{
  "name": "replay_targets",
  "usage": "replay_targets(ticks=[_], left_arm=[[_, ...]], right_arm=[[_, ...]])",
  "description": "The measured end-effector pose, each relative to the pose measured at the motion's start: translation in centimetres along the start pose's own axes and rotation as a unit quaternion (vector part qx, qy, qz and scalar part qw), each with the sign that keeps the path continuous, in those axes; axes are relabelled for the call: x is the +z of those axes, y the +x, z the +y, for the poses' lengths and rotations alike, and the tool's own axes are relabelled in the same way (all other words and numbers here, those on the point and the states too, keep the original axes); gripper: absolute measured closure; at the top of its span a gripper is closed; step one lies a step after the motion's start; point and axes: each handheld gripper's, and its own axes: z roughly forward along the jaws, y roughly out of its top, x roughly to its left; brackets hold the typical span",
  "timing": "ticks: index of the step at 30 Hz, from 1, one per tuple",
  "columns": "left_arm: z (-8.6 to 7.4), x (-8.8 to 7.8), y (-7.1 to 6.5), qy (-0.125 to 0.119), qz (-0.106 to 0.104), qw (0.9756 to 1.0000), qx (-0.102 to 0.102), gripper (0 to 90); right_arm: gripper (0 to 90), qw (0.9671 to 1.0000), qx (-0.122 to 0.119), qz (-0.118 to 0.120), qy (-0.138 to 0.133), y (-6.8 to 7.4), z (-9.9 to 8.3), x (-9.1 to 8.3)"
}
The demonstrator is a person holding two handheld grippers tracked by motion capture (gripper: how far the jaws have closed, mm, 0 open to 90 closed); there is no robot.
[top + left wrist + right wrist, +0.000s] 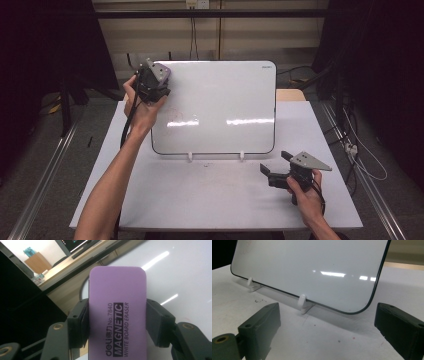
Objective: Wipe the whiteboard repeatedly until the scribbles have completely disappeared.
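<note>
The rectangular purple foam eraser (117, 312) in the middle of the left gripper view has black printed letters and a black band with purple letters. The glossy white board with thin dark edge (220, 105) has faint red marks at centre-left. The flat white table (200, 195) has small red spots.

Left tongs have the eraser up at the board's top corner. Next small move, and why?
Probably slide the left tongs down-right to the faint red marks. They are shut on the purple eraser at the whiteboard top-left corner, above those marks. Right tongs hang open, idle.
</note>
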Motion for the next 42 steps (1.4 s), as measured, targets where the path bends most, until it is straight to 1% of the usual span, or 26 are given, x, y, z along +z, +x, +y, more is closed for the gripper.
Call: replay_targets(ticks=[3,7,10,11,12,13,14,15,17,18,19,21,23,24,26,27,28,29,30,31,32,35,37,39,41,42], left_arm=[[-0.5,-0.5,-1.3,-0.003,-0.013,0.9998,0.014,41.4],[-1.7,-1.1,-3.2,-0.011,-0.033,0.9992,0.019,41.4],[-2.4,-1.6,-4.4,-0.014,-0.046,0.9977,0.047,41.4],[-2.7,-1.7,-4.8,-0.017,-0.049,0.9973,0.051,41.4],[-3.0,-1.9,-5.1,-0.017,-0.053,0.9967,0.059,41.4],[-3.2,-2.0,-5.3,-0.019,-0.057,0.9965,0.058,41.4],[-3.4,-2.1,-5.3,-0.019,-0.057,0.9962,0.063,41.3],[-3.5,-2.1,-5.4,-0.026,-0.057,0.9963,0.059,41.4],[-3.4,-2.0,-5.1,-0.017,-0.059,0.9968,0.050,41.4],[-3.4,-1.9,-5.1,-0.018,-0.057,0.9973,0.044,41.4],[-3.3,-1.8,-4.9,-0.019,-0.055,0.9972,0.047,41.4],[-3.3,-1.8,-4.4,-0.022,-0.051,0.9977,0.040,41.4],[-3.1,-1.8,-3.4,-0.019,-0.042,0.9982,0.039,41.4],[-3.0,-1.7,-2.9,-0.022,-0.034,0.9988,0.029,41.4],[-3.0,-1.6,-1.5,-0.017,-0.013,0.9995,0.024,41.4],[-3.1,-1.5,-0.8,-0.015,-0.009,0.9997,0.016,41.4],[-3.3,-1.5,-0.2,-0.016,-0.009,0.9998,0.001,41.4],[-3.6,-1.4,0.0,-0.015,-0.008,0.9999,-0.002,41.4],[-3.7,-1.5,-0.1,-0.015,-0.007,0.9999,0.002,41.4],[-3.8,-1.6,-0.3,-0.015,-0.004,0.9998,0.009,41.4],[-3.9,-1.7,-0.7,-0.014,-0.008,0.9998,0.014,41.4],[-4.5,-1.9,-1.7,-0.021,-0.017,0.9996,0.012,41.4],[-4.9,-2.1,-2.8,-0.026,-0.021,0.9993,0.019,41.4],[-5.3,-2.5,-3.9,-0.026,-0.025,0.9986,0.039,41.4],[-5.6,-2.7,-4.9,-0.030,-0.034,0.9982,0.039,41.4],[-5.8,-2.8,-5.3,-0.032,-0.037,0.9979,0.043,41.4]], right_arm=[[6.6,1.0000,0.000,0.000,-0.001,0.0,0.0,0.0],[6.5,1.0000,-0.002,0.001,-0.001,0.2,0.1,0.0],[6.2,1.0000,-0.002,0.001,-0.001,0.2,0.1,0.0],[6.2,1.0000,-0.002,0.001,-0.001,0.2,0.1,0.0],[6.2,1.0000,-0.002,0.001,-0.001,0.2,0.1,0.0],[6.2,1.0000,-0.002,0.001,-0.002,0.2,0.1,0.0],[6.2,1.0000,-0.001,0.001,-0.002,0.2,0.1,0.0],[6.2,1.0000,-0.003,0.001,-0.002,0.2,0.1,0.0],[6.2,1.0000,-0.004,0.002,-0.001,0.2,0.1,0.0],[6.2,1.0000,-0.005,0.003,-0.002,0.2,0.1,0.0],[6.2,1.0000,-0.005,0.003,-0.002,0.2,0.1,0.0],[6.2,1.0000,-0.004,0.003,-0.001,0.2,0.1,0.0],[6.2,1.0000,-0.003,0.002,0.000,0.2,0.0,0.0],[6.2,1.0000,-0.004,0.002,0.000,0.1,0.0,0.0],[6.2,1.0000,-0.003,0.001,-0.001,0.1,0.0,0.0],[6.1,1.0000,-0.003,0.001,-0.001,0.2,0.0,0.0],[6.2,1.0000,-0.004,0.002,-0.002,0.2,0.1,0.0],[6.1,1.0000,-0.003,0.002,-0.002,0.2,0.1,0.0],[6.2,1.0000,-0.004,0.001,-0.002,0.2,0.1,0.0],[6.1,1.0000,-0.004,0.000,-0.002,0.2,0.1,0.0],[6.2,1.0000,-0.004,0.001,-0.001,0.2,0.1,0.0],[6.2,1.0000,-0.006,0.001,-0.001,0.2,0.1,0.0],[6.2,1.0000,-0.006,0.001,-0.001,0.2,0.1,0.0],[6.1,1.0000,-0.006,0.002,-0.001,0.2,0.1,0.1],[6.0,1.0000,-0.006,0.001,-0.001,0.2,0.2,0.1],[6.0,1.0000,-0.006,0.001,-0.001,0.2,0.2,0.0]])
